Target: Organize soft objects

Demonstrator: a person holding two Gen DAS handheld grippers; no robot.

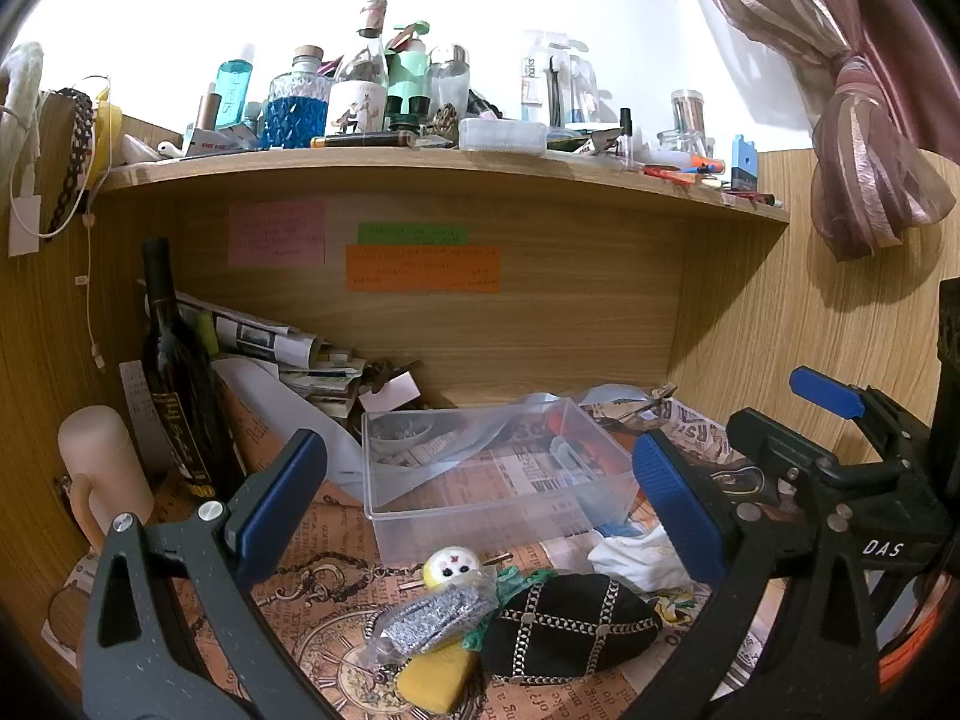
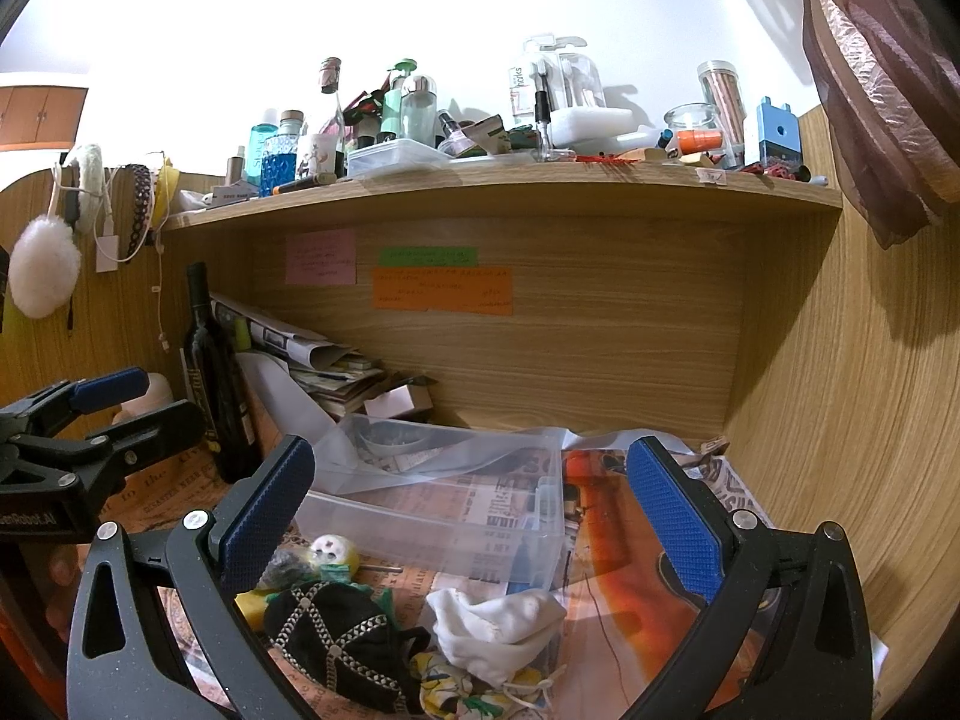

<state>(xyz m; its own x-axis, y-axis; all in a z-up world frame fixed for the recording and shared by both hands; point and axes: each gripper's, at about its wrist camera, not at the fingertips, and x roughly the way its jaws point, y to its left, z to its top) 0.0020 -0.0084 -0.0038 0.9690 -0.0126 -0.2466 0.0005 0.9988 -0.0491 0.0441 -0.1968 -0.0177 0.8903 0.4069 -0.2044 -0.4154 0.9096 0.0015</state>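
A clear plastic box (image 1: 498, 480) (image 2: 444, 498) stands on the desk under the shelf. In front of it lies a heap of soft things: a black cap with a chain pattern (image 1: 570, 624) (image 2: 336, 648), a small yellow doll with a white face (image 1: 450, 565) (image 2: 331, 552), a silver glitter pouch (image 1: 432, 618), a yellow sponge (image 1: 435, 681), a white cloth pouch (image 2: 498, 624) (image 1: 636, 558) and a yellow-green printed cloth (image 2: 462, 696). My left gripper (image 1: 480, 516) is open above the heap. My right gripper (image 2: 474, 516) is open above the white pouch and the box's near wall.
A dark wine bottle (image 1: 174, 372) (image 2: 213, 372) and a pale pink mug (image 1: 105, 468) stand at the left. Stacked papers (image 1: 288, 360) lie behind the box. A crowded shelf (image 1: 420, 168) hangs overhead. Wooden walls close in at the sides. A curtain (image 1: 870, 180) hangs at the right.
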